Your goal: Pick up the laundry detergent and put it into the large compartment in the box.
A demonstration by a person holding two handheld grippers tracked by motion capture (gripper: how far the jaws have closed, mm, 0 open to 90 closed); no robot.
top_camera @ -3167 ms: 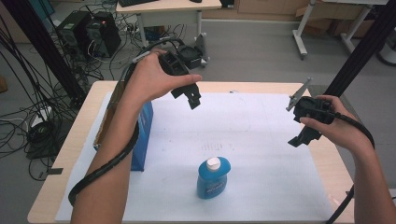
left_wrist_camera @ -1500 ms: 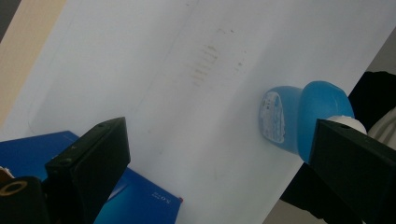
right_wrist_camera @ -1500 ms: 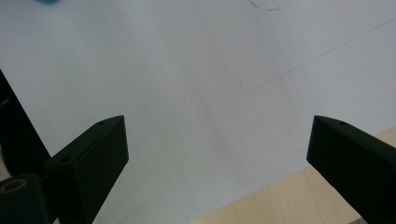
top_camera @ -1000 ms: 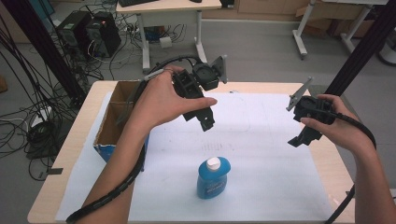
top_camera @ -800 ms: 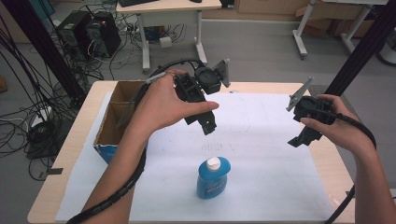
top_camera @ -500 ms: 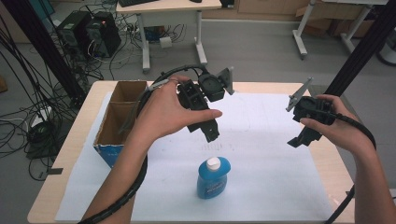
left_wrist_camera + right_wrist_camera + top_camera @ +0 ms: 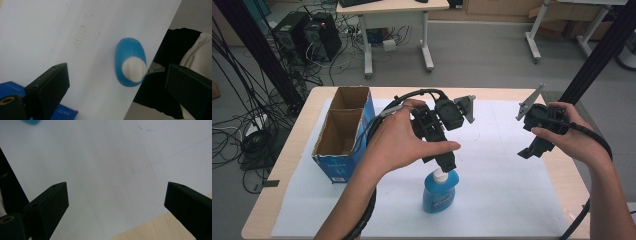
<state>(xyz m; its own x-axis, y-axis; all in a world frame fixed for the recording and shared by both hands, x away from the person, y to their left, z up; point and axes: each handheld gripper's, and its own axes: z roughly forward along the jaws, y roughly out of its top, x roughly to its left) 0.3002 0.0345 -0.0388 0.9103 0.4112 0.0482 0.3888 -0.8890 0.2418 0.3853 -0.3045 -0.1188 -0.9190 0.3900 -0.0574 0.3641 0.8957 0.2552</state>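
Observation:
A blue bottle with a white cap stands on the white paper near the table's front. My left gripper hangs just above it, jaws pointing down at the cap. In the left gripper view the bottle shows from above between the jaws of my left gripper, which is open, and nothing touches it. My right gripper is held over the right side of the paper. In its own view my right gripper is open above bare paper, with a sliver of the bottle at the top left.
An open cardboard box with blue sides and two compartments stands at the left of the table; its blue side also shows under the left jaw. White paper covers most of the wooden table.
My left gripper has travelled from above the box to the right and down, ending over the bottle's cap. The right gripper and the bottle have stayed where they were.

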